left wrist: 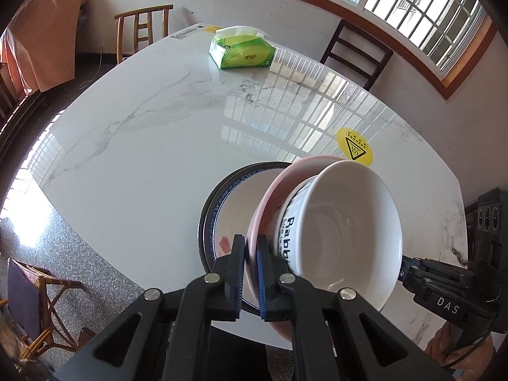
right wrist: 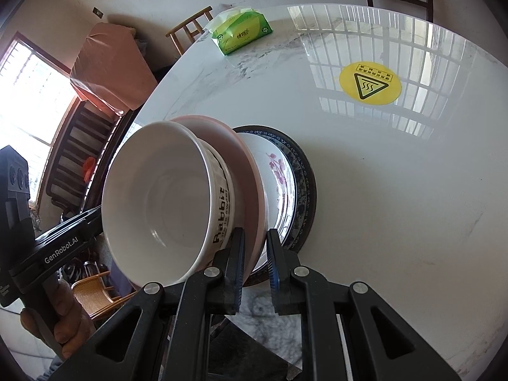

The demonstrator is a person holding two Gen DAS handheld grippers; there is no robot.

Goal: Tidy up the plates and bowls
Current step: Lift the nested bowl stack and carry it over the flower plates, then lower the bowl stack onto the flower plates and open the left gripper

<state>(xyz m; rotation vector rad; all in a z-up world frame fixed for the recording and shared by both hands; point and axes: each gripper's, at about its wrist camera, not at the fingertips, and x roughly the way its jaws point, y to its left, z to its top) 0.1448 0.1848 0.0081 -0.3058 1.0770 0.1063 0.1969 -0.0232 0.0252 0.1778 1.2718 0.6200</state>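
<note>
Through the left wrist view, I see my left gripper (left wrist: 251,254) with its jaws clamped narrow on the near rim of the pink plate (left wrist: 271,190). The white bowl (left wrist: 346,231), lettered "Rabbit", sits in that plate, and both appear tilted. Behind them lies a blue-rimmed plate (left wrist: 219,197) on the marble surface (left wrist: 143,133), near its front edge. A green tissue pack (left wrist: 243,50) rests far across the surface, and a yellow warning sticker (left wrist: 355,149) shows just beyond the plates. My right hand (left wrist: 457,349) grips its tool at the lower right.

Through the right wrist view, my right gripper (right wrist: 255,254) has its jaws closed on the pink plate's (right wrist: 250,171) opposite rim, the white bowl (right wrist: 158,203) on it. The blue-rimmed plate (right wrist: 301,177), with a flowered plate (right wrist: 276,171) in it, lies on the surface (right wrist: 381,190) behind. My left hand (right wrist: 66,317) shows at lower left.
</note>
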